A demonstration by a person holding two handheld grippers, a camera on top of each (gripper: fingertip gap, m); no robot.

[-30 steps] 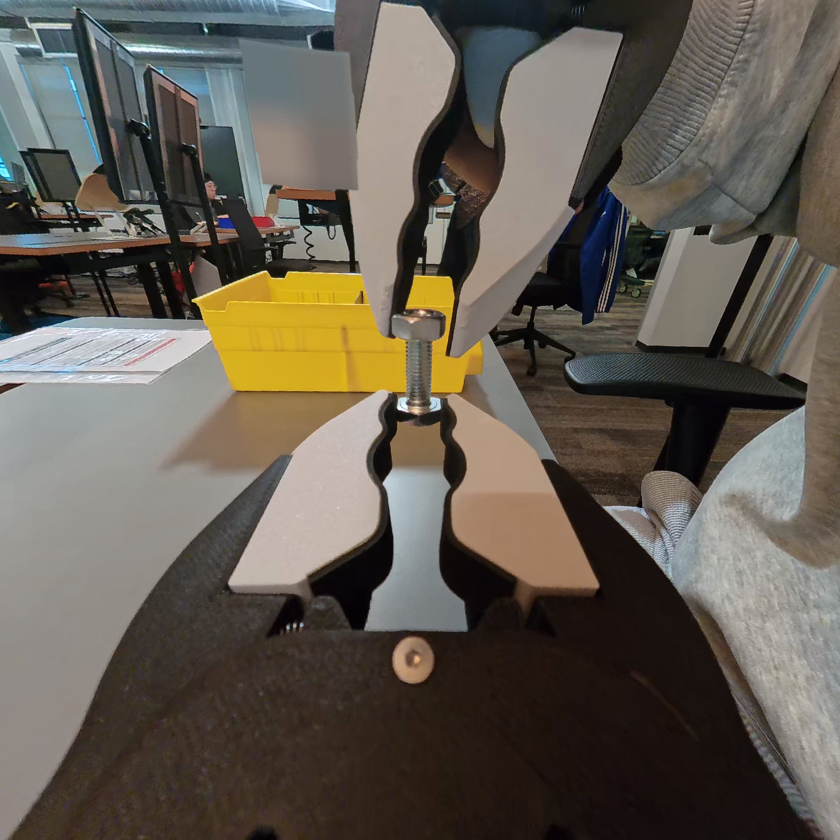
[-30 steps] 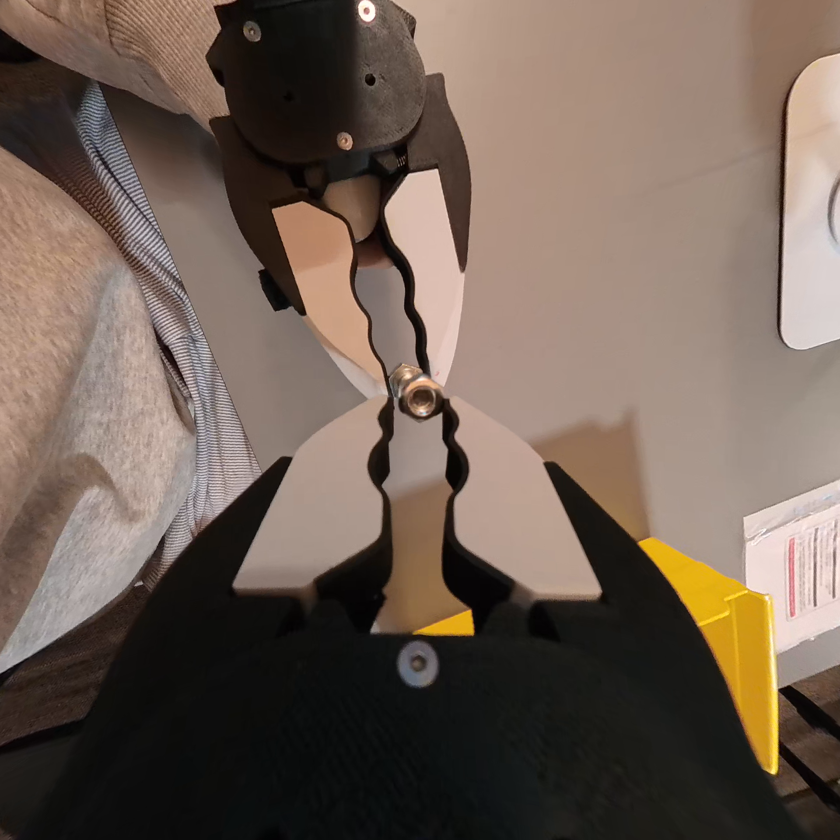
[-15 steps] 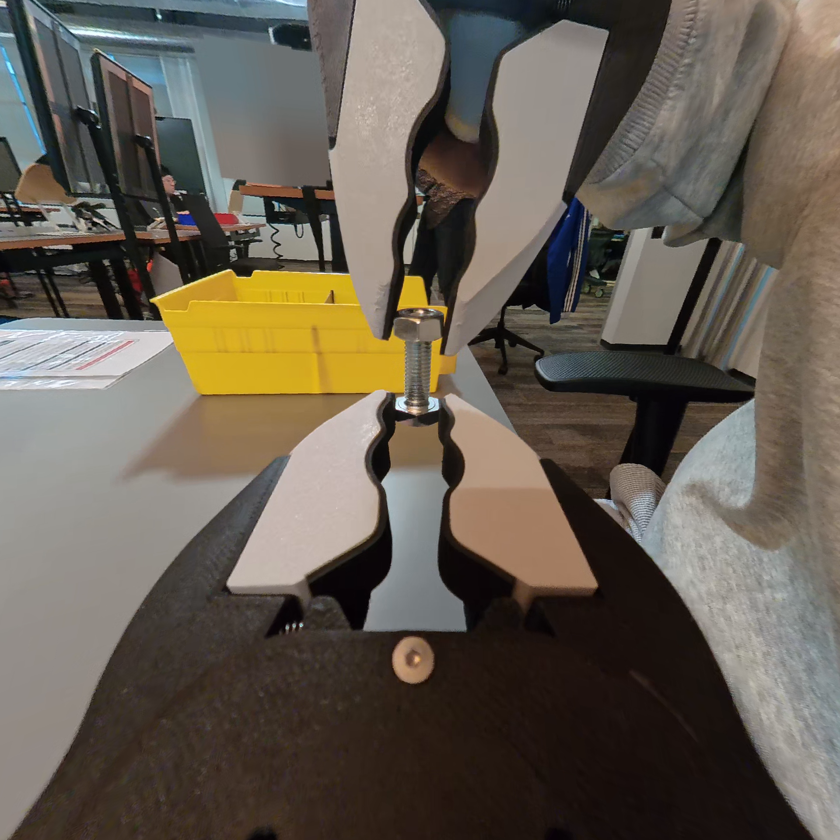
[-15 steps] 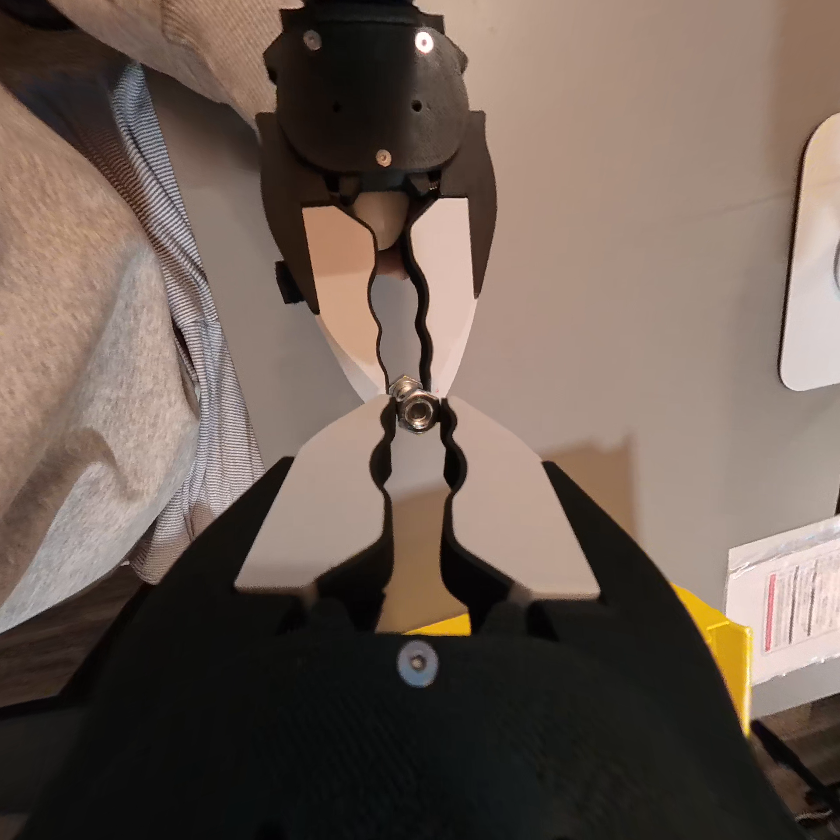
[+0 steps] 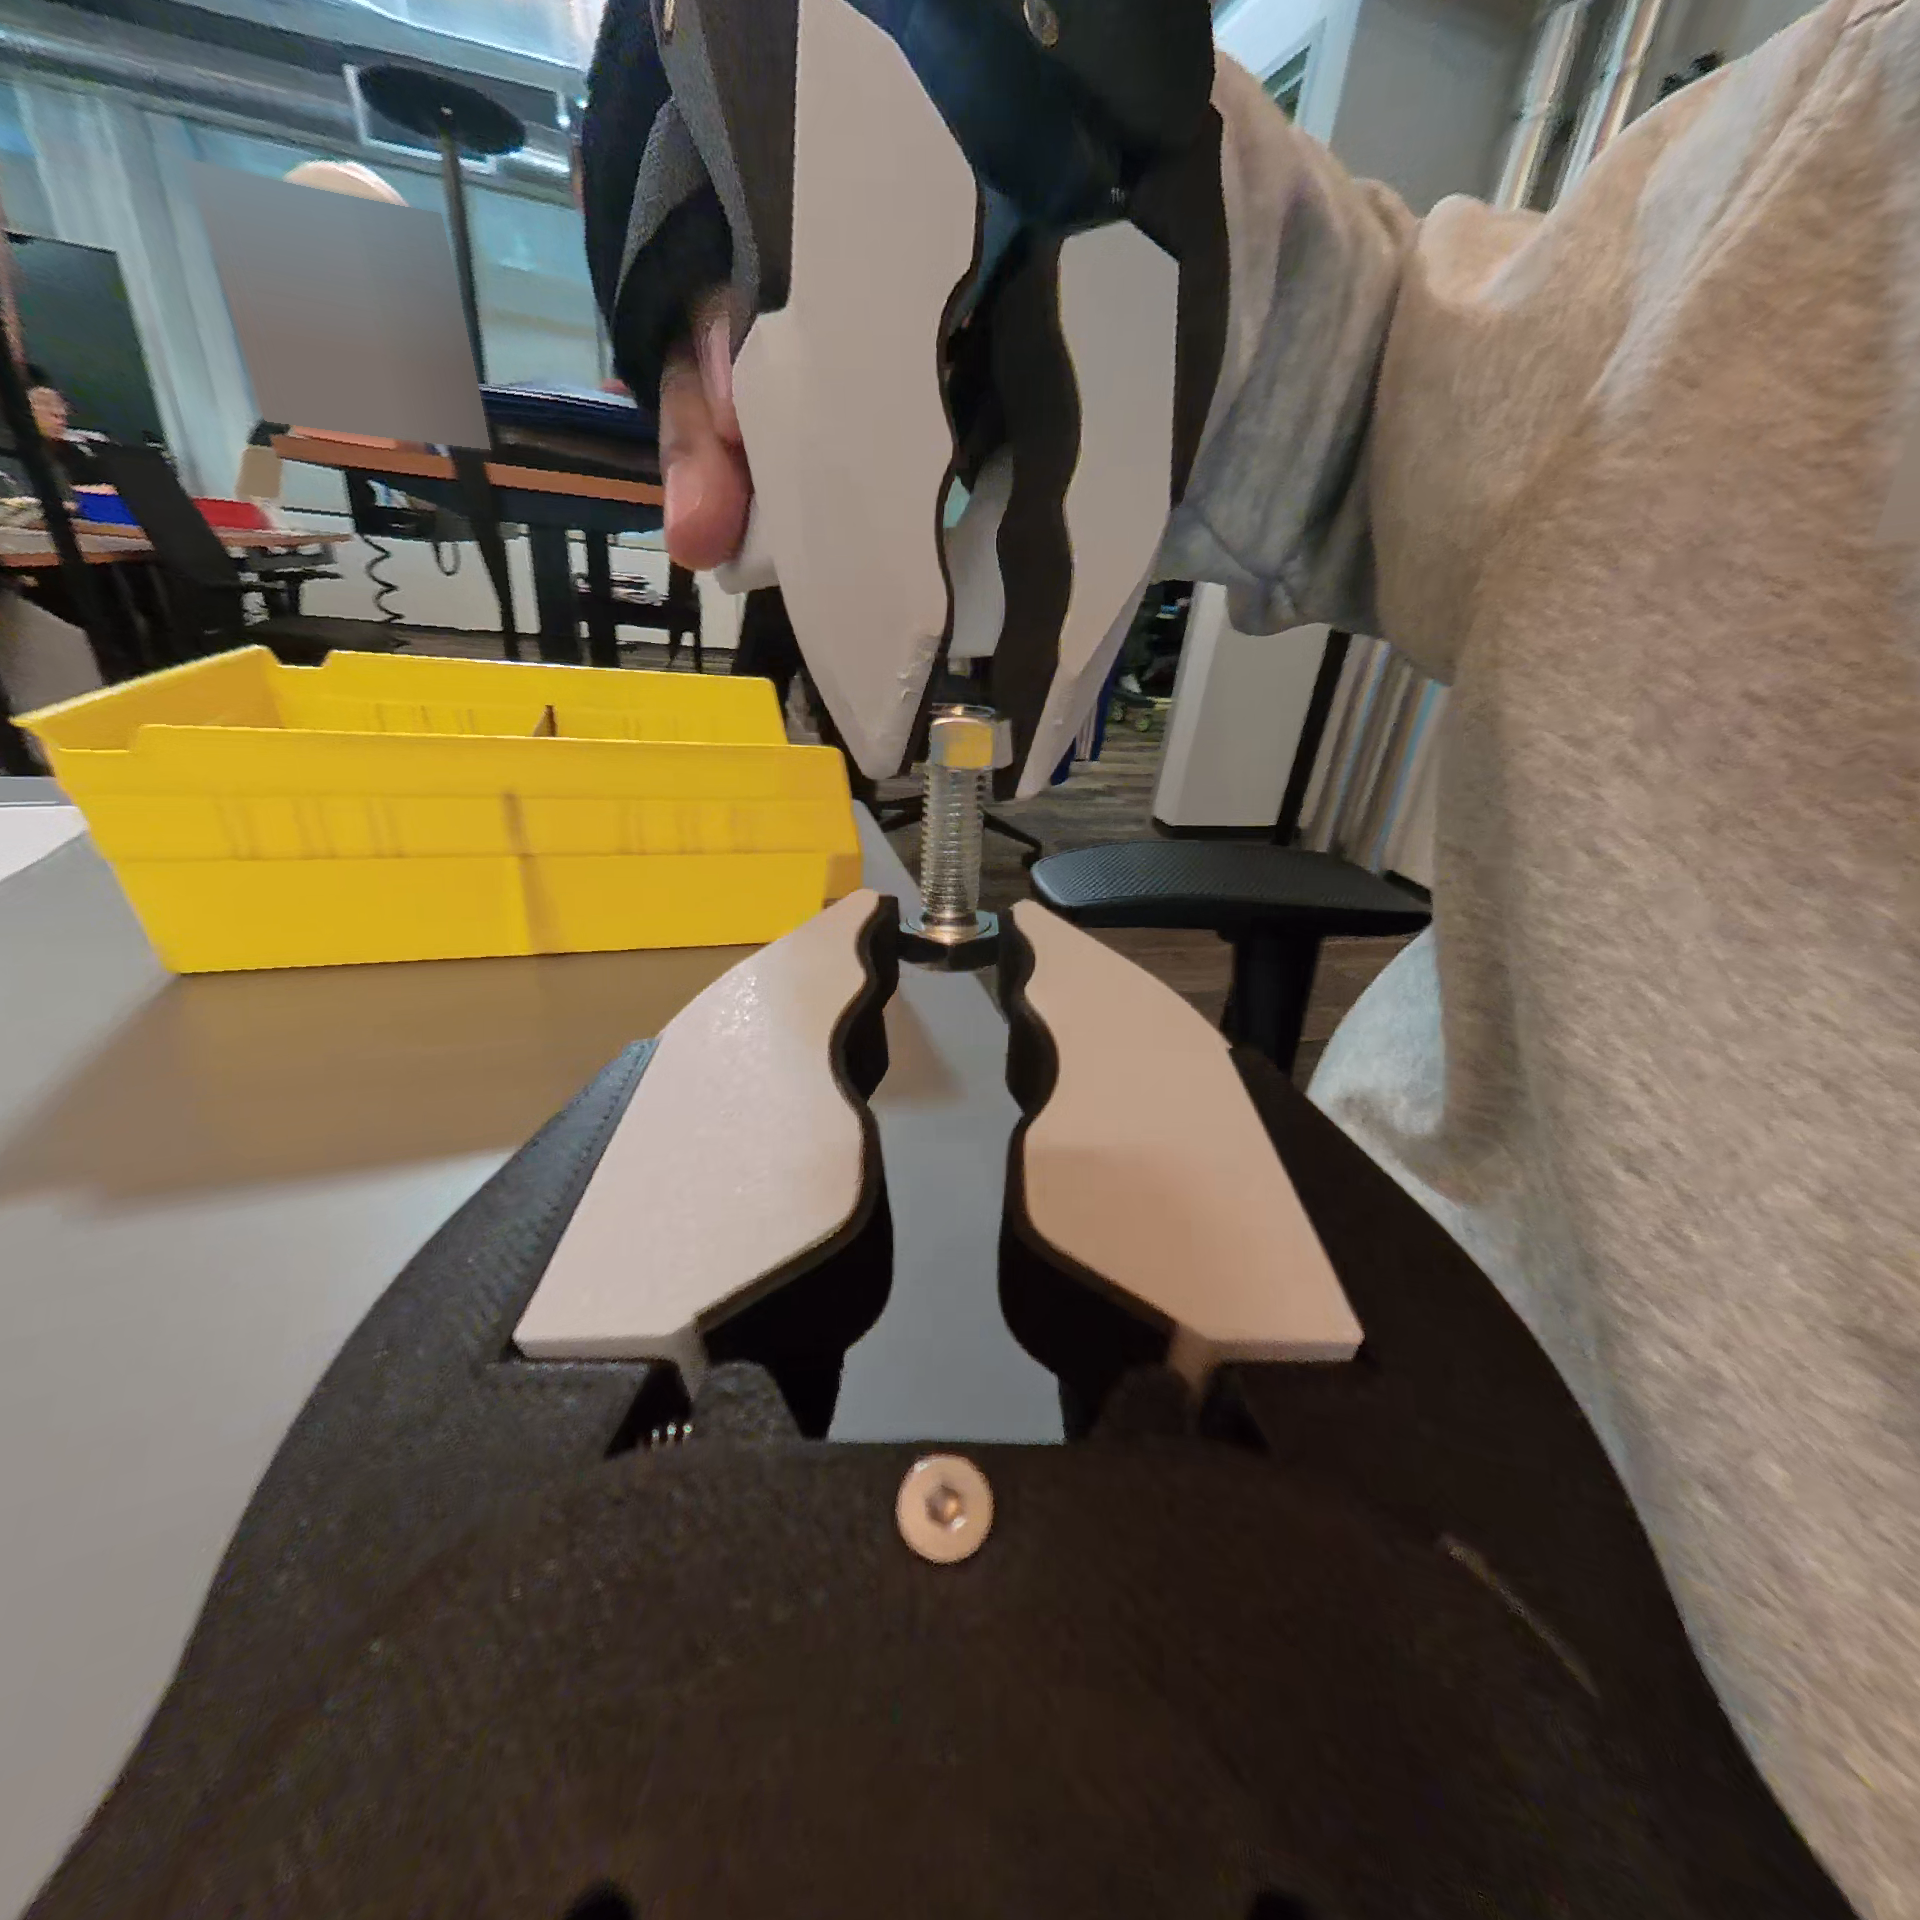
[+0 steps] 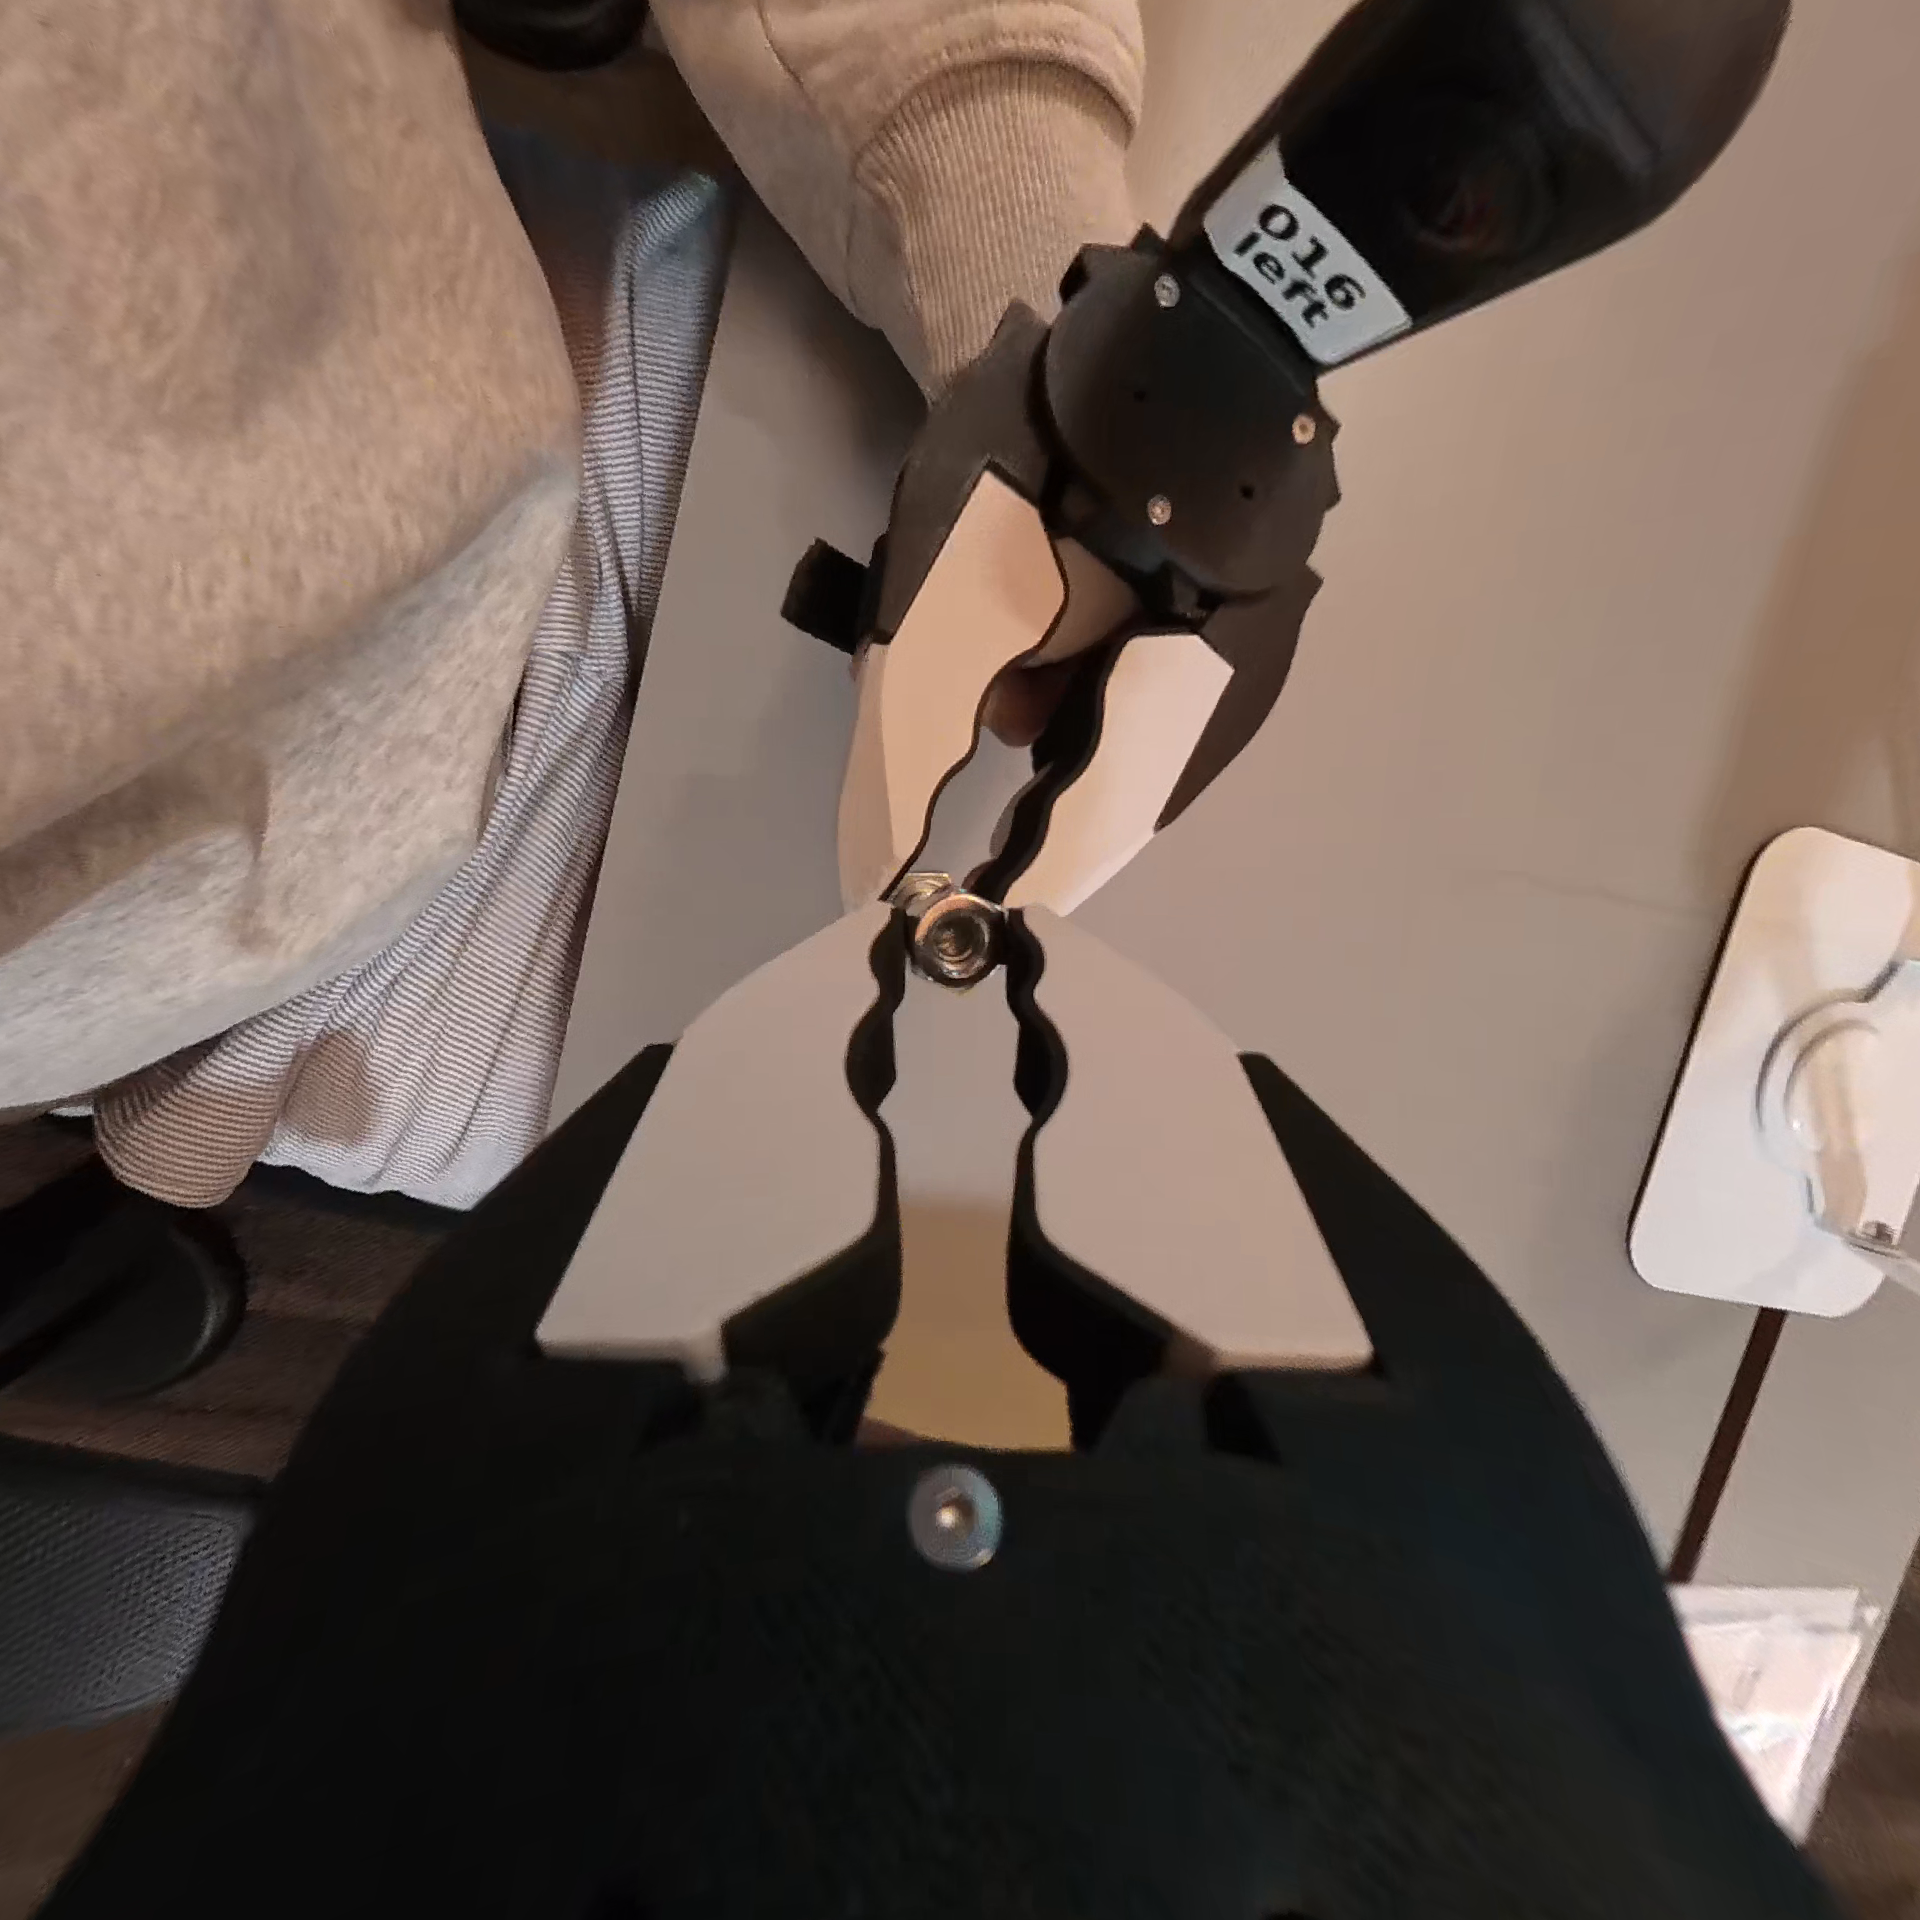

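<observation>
Bolt (image 5: 957, 821) stands upright, left gripper (image 5: 948, 928) clamped on its nut (image 5: 948, 925) at six o'clock, right gripper (image 5: 961, 753) pinching its head (image 5: 966, 743) at twelve, seemingly bracing both ends.

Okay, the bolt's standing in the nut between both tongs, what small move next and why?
Probably twist the right tongs a little about the bolt: they pinch its head, the left tongs clamp the nut, and much thread shows above it.

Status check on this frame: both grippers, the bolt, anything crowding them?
Left gripper shut on nut at bolt's foot. Right gripper shut on bolt head, bolt upright between them. Yellow bin behind on table, apart; nothing crowding.
</observation>
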